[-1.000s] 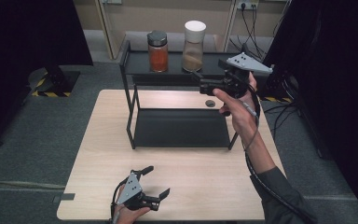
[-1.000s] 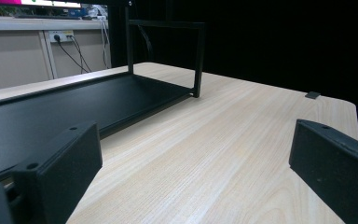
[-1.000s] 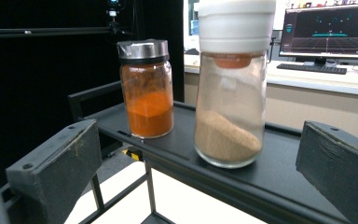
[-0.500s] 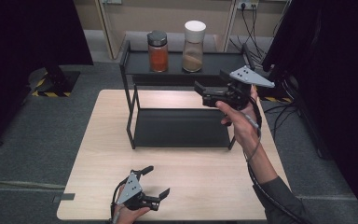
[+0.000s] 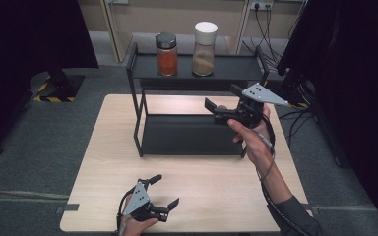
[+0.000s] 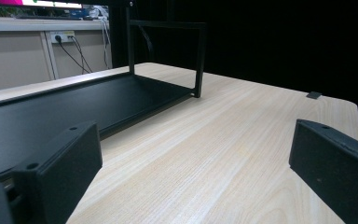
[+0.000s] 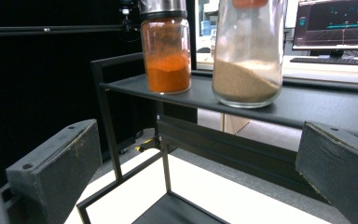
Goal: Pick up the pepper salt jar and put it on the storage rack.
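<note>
My right hand-held gripper (image 5: 215, 110) wide open, empty, facing tan-powder jar (image 7: 248, 51) upper centre on rack's top shelf (image 7: 307, 105). Glass: probably heavy, slick, breakable; grab mid-body.

No legible text, label, brand, number or sign is recorded in any view. The jar of orange powder (image 7: 166, 56) and the jar of brown powder (image 7: 248, 56) on the rack's top shelf (image 7: 307, 105) are seen unlabelled. On the monitor (image 7: 335, 23), at 2 o'clock in the right gripper view, only unreadable graphics are shown.
</note>
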